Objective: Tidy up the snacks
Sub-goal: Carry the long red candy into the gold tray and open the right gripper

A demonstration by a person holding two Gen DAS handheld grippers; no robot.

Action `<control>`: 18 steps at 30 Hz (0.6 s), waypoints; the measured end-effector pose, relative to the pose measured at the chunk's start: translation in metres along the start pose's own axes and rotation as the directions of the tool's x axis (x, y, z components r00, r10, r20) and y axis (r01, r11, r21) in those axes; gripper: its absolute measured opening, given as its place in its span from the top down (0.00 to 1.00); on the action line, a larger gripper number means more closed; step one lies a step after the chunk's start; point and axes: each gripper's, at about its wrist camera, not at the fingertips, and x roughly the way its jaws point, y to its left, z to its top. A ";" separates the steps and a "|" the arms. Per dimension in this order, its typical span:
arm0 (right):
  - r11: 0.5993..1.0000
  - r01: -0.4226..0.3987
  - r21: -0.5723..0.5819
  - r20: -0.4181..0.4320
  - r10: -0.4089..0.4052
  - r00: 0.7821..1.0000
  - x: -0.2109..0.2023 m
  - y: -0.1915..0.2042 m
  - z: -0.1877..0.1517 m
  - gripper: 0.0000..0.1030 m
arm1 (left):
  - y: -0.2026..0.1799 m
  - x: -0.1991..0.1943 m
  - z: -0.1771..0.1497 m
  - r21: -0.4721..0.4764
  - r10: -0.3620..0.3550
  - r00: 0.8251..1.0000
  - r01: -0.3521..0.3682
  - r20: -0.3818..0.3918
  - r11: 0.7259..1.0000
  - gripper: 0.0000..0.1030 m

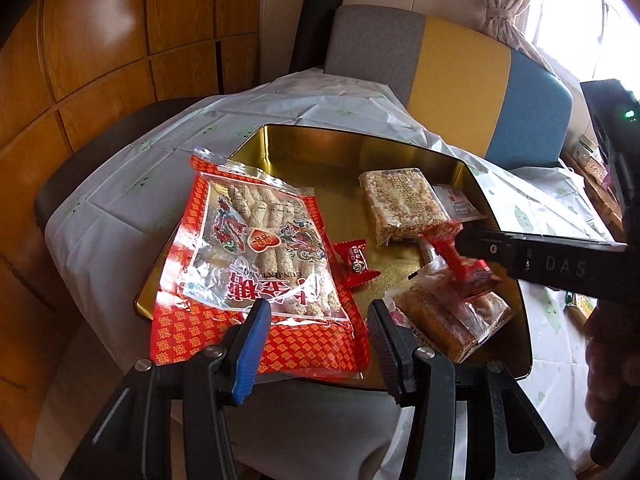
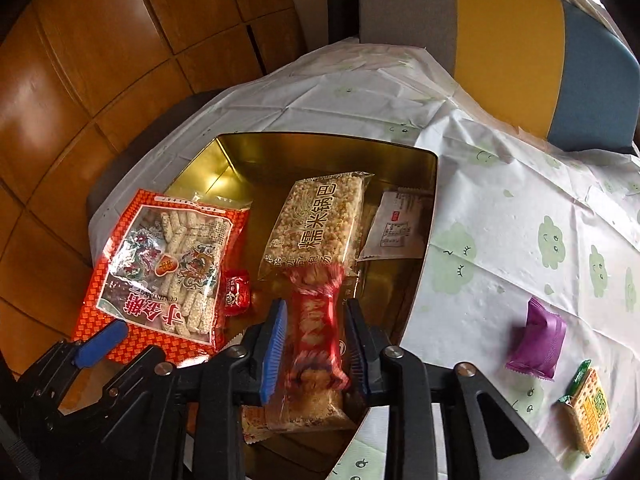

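- The surface [image 2: 500,216] wears a creased white plastic cloth printed with pale green smiling clouds; a dark edge shows beneath the cloth on the far left side.
- A gold tin [image 1: 320,152] sits open on the cloth; its shiny walls mirror what lies inside.
- A big red bag [image 1: 256,256] of sesame sticks lies over the tin's left rim, partly hanging outside; a small red candy [image 1: 356,264] rests on the tin floor just beside it.
- A rice cake pack [image 2: 320,224] lies deeper in the tin; a white sachet [image 2: 396,228] leans at the right wall next to it; a clear-wrapped pastry [image 1: 452,316] lies at the near end.
- The right gripper [image 2: 316,340] is clamped on a red-wrapped snack [image 2: 316,332], held above the tin's near end, over the pastry; the wrapper is blurred.
- The left gripper [image 1: 316,320] hovers at the tin's near edge with its jaws apart, holding nothing; one finger is over the bag's lower corner.
- On the cloth right of the tin, well apart from it, lie a purple packet [image 2: 538,340] and a green-and-yellow cracker pack [image 2: 588,408].
- Behind the surface stands a chair [image 2: 508,40] with a back in grey, yellow and blue; orange-brown wood panelling [image 1: 100,40] fills the left; a curtain [image 1: 508,0] hangs by a bright window at far right.
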 end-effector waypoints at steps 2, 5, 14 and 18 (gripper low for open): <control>1.000 -0.004 -0.006 -0.012 0.004 1.000 0.001 0.000 -0.002 0.60 | -0.001 -0.001 0.001 0.004 0.002 1.000 -0.002 0.005 1.000 0.50; 1.000 -0.005 -0.014 -0.011 0.005 1.000 -0.002 0.000 -0.008 0.60 | -0.003 -0.003 0.001 0.005 0.003 1.000 -0.003 0.009 1.000 0.50; 1.000 0.005 -0.009 0.095 -0.004 0.995 -0.039 -0.007 -0.023 0.59 | -0.009 -0.006 0.002 0.027 -0.001 1.000 0.001 0.014 1.000 0.50; 0.999 0.028 -0.020 0.105 -0.026 0.994 -0.052 -0.017 -0.029 0.59 | -0.014 -0.008 0.002 0.043 -0.002 1.000 0.002 0.018 0.999 0.50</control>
